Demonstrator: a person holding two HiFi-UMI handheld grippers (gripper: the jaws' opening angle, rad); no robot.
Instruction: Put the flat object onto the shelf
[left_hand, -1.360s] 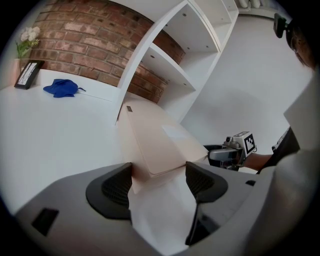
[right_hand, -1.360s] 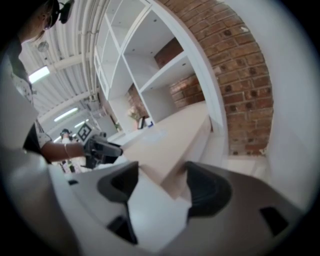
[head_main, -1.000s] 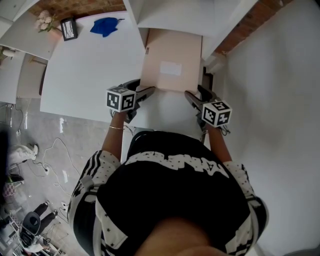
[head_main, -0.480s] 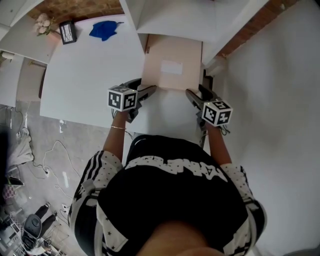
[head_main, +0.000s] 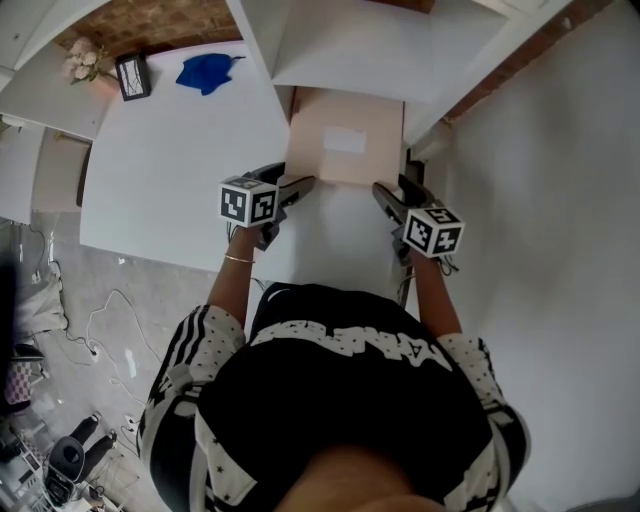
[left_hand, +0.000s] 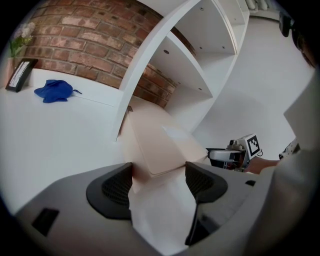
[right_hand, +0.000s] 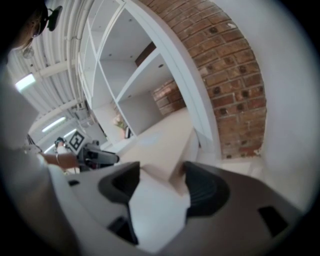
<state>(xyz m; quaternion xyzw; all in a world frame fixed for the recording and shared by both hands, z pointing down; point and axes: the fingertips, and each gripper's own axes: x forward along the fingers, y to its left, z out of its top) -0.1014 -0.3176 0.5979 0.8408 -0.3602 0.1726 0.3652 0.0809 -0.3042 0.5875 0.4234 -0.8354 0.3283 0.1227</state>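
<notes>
Flat box (head_main: 345, 135), one; left tongs (head_main: 295, 179), right tongs (head_main: 394, 187)

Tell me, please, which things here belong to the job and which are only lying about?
Belong to the job: flat beige box; white shelf; left gripper and right gripper, each with a near corner of the box between its jaws.
Only lying about: blue cloth; picture frame; flowers, all at the far side of the white table.

No readable text; flat box (head_main: 320, 165) label (head_main: 345, 140) illegible.
</notes>
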